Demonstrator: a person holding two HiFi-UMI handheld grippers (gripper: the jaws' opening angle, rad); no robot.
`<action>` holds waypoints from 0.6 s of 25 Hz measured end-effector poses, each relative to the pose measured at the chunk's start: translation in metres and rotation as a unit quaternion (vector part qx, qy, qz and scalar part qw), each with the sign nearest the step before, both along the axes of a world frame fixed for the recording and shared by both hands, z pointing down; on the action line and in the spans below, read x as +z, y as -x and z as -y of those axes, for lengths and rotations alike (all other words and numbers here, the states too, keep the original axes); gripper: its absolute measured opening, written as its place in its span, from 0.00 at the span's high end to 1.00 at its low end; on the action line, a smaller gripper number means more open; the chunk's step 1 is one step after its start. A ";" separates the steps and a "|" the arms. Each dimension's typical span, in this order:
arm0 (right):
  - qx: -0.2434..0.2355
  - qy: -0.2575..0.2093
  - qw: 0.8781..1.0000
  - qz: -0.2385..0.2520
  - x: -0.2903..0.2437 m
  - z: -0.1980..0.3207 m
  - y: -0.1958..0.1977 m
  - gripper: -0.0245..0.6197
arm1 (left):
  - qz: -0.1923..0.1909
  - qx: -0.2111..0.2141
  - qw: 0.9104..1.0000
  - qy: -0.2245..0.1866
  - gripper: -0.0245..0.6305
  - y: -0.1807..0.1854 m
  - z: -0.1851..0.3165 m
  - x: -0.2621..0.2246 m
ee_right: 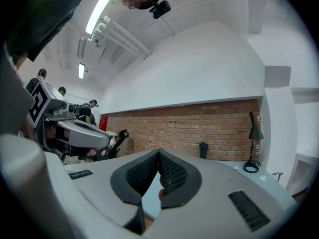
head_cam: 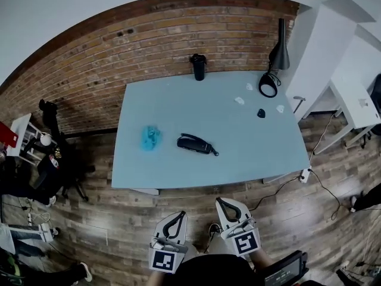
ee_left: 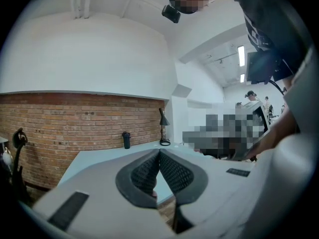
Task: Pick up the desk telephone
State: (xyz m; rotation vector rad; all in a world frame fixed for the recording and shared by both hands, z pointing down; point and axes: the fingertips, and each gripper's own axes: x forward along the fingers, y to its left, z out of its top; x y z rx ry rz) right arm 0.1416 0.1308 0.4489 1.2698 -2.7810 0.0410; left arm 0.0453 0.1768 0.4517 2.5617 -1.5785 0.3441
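Head view looks down; both gripper views face the brick wall [ee_right: 199, 123].

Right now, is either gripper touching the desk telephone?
No, the desk telephone lies untouched; left gripper and right gripper hang short of the table.

The room is bright and even. Long ceiling lights [ee_right: 101, 10] glow high above the right fingers [ee_right: 172, 176] (a bit glary). Every picture bends round at its edges.
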 end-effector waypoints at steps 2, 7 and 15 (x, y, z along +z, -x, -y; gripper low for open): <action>-0.009 -0.001 1.000 -0.008 0.005 0.011 0.005 0.94 | -0.015 -0.010 1.000 0.000 0.94 0.003 0.008 0.003; -0.016 0.003 0.999 -0.038 0.013 0.033 0.021 0.94 | -0.042 -0.005 0.999 0.015 0.94 0.012 0.028 0.018; 0.002 0.040 0.995 -0.090 0.017 0.078 0.059 0.94 | -0.064 0.042 0.997 0.002 0.94 0.062 0.092 0.020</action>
